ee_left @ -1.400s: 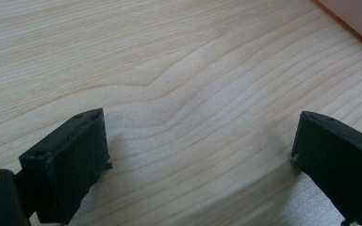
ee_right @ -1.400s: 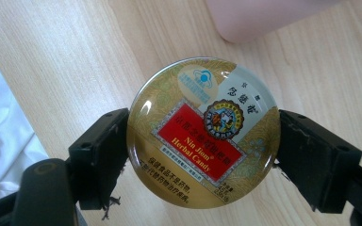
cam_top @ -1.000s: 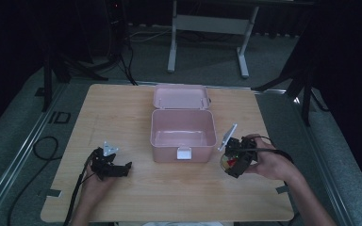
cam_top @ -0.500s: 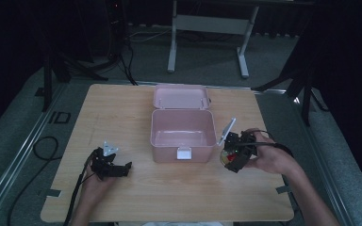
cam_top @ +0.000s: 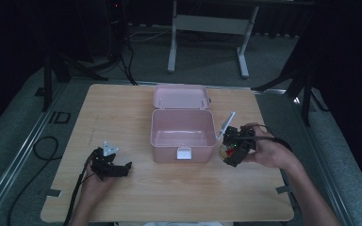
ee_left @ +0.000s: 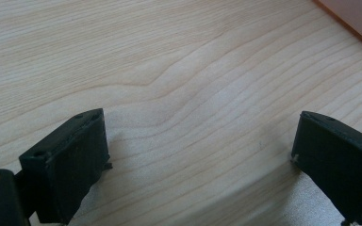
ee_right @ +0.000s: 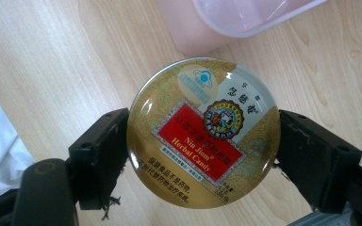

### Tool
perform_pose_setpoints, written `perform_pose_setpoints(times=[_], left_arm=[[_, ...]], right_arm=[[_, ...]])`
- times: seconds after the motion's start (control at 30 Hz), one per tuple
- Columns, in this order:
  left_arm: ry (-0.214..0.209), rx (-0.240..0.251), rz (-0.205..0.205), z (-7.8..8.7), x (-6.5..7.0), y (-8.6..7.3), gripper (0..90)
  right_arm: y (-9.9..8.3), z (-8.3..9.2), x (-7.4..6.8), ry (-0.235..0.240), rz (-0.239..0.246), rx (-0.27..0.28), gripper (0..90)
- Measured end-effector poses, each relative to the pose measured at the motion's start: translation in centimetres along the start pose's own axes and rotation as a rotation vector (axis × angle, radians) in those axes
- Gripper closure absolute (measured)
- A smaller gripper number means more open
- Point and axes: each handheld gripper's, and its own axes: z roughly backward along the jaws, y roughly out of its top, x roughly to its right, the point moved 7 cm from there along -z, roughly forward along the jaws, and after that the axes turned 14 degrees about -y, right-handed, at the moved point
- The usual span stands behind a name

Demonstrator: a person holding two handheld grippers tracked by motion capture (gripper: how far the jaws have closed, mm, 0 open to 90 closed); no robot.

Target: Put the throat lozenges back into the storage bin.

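Herbal candy tin (ee_right: 202, 133) is being pinched edgewise in the right gripper (ee_right: 202, 155) just beside the open pink box (cam_top: 183, 133), seemingly for dropping in, while the left gripper (ee_left: 198, 155) is resting spread and empty on the table (ee_left: 169, 70).

Candy tin (ee_right: 202, 133): gold lid, red label, pale blue patch. Box (cam_top: 183, 134): pale pink, white latch. Table (cam_top: 136, 113): light wood grain. Gripper jaws: black.

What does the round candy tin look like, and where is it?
Find the open pink box on the wooden table. Just right of it, the right claw grips the candy tin by its edges. It's round and gold with a red label reading Herbal Candy.
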Motion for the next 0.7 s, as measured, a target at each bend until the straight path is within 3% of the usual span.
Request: perform_pose_setpoints(times=[0.7], left_arm=[[0.000, -0.001, -0.001, 0.0, 0.0, 0.0, 4.6]], right_arm=[[1.7, 0.1, 1.1, -0.011, 0.003, 0.007, 20.5]])
